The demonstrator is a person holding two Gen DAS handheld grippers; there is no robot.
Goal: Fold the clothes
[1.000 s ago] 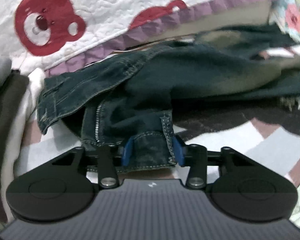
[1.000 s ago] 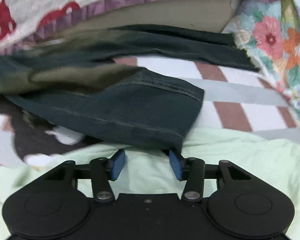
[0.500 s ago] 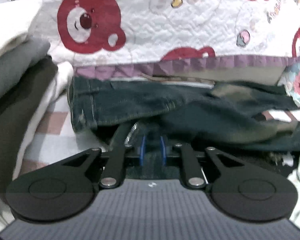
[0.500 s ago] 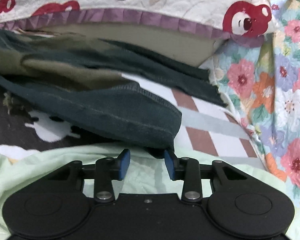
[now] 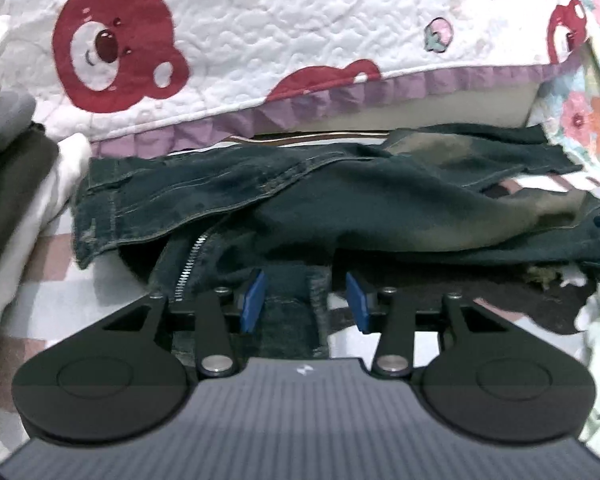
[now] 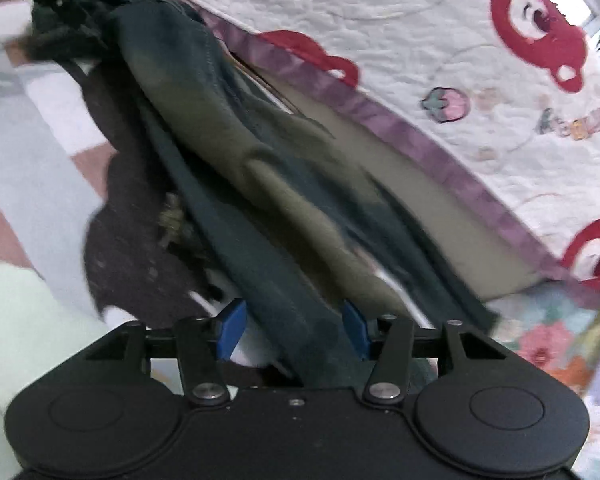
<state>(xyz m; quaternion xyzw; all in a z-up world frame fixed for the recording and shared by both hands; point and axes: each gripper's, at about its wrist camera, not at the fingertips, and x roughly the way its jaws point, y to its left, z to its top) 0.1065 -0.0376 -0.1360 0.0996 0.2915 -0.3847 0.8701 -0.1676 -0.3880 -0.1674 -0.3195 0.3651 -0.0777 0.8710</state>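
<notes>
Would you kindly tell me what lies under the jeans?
Under the jeans a checked sheet and a dark garment show; whatever lies beneath their middle is covered.

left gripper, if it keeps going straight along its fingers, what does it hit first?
Probably the jeans. The left gripper has just been opening, waistband denim by the zipper between its pads without pressing. Straight on is more bunched denim, then the bear quilt. Depth unclear.
</notes>
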